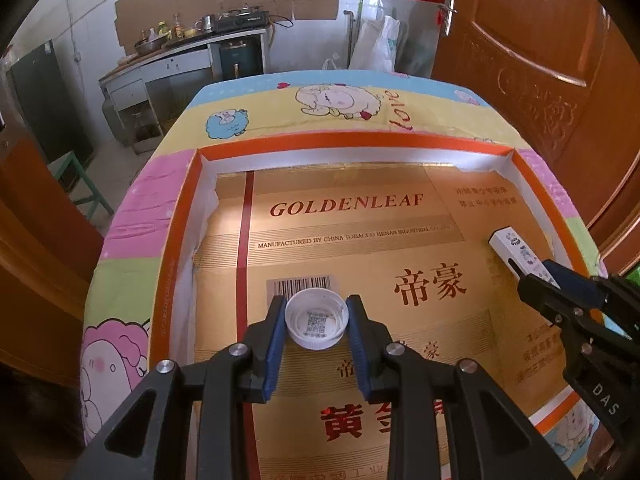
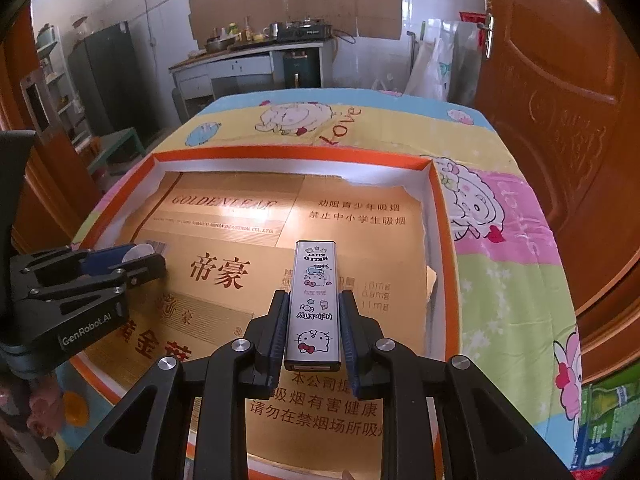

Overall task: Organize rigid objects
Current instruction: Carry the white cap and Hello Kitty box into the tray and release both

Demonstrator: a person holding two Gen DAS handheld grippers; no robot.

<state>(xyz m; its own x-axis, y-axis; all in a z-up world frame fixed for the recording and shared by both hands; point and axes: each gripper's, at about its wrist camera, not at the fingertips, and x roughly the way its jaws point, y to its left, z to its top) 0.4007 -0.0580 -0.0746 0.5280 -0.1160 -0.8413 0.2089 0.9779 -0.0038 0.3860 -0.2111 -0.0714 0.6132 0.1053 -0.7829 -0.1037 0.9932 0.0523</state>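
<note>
My left gripper (image 1: 316, 322) is shut on a white plastic bottle cap (image 1: 315, 318), open side up with a QR code inside, held over the gold cardboard lining of an orange-rimmed tray (image 1: 176, 248). My right gripper (image 2: 313, 326) is shut on a slim silver Hello Kitty case (image 2: 314, 300), held lengthwise over the tray's right part (image 2: 444, 248). In the left wrist view the right gripper (image 1: 540, 280) shows at the right edge with the case (image 1: 516, 250). In the right wrist view the left gripper (image 2: 140, 260) shows at the left with the cap (image 2: 138, 251).
The tray lies on a table covered with a cartoon sheep cloth (image 1: 336, 100). A brown door (image 1: 540, 60) stands on the right. A kitchen counter (image 1: 180, 48) with pots is at the back. A green stool (image 1: 80, 184) stands on the left floor.
</note>
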